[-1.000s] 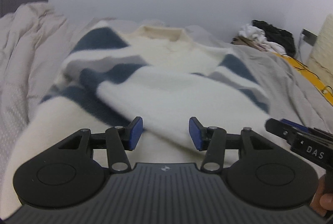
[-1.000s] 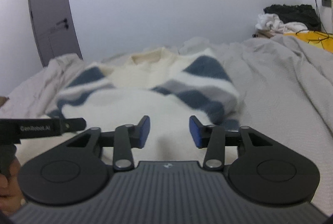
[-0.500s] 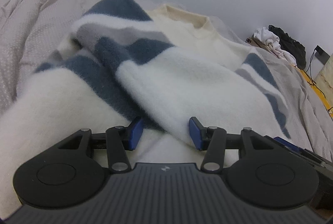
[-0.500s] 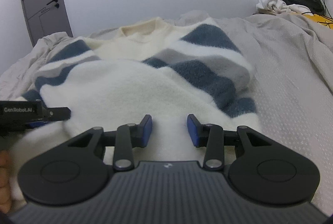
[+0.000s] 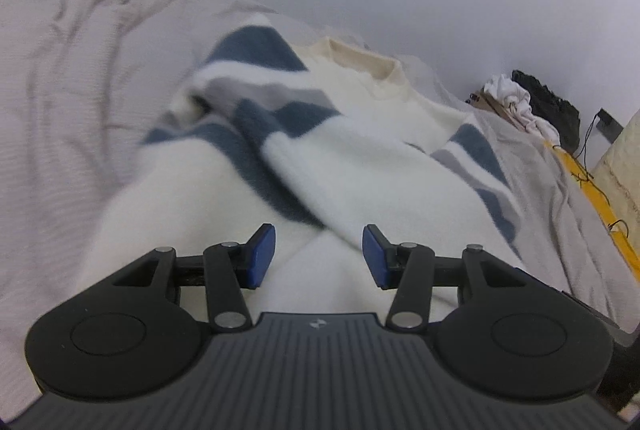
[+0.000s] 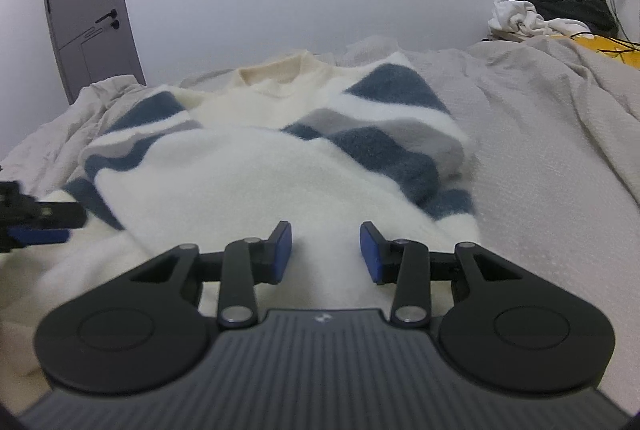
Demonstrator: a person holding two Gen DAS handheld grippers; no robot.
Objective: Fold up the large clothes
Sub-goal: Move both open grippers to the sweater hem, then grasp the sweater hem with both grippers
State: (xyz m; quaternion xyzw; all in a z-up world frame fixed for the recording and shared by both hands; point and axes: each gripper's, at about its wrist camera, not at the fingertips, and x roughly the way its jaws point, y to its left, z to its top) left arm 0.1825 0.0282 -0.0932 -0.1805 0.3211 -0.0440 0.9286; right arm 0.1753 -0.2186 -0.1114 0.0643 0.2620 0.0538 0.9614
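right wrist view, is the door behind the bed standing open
No, the grey door sits flat and closed in the wall, beyond the bed and the sweater.

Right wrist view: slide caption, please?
Right gripper, fingers apart, over a cream-and-blue sweater with sleeves folded in, on a bed.
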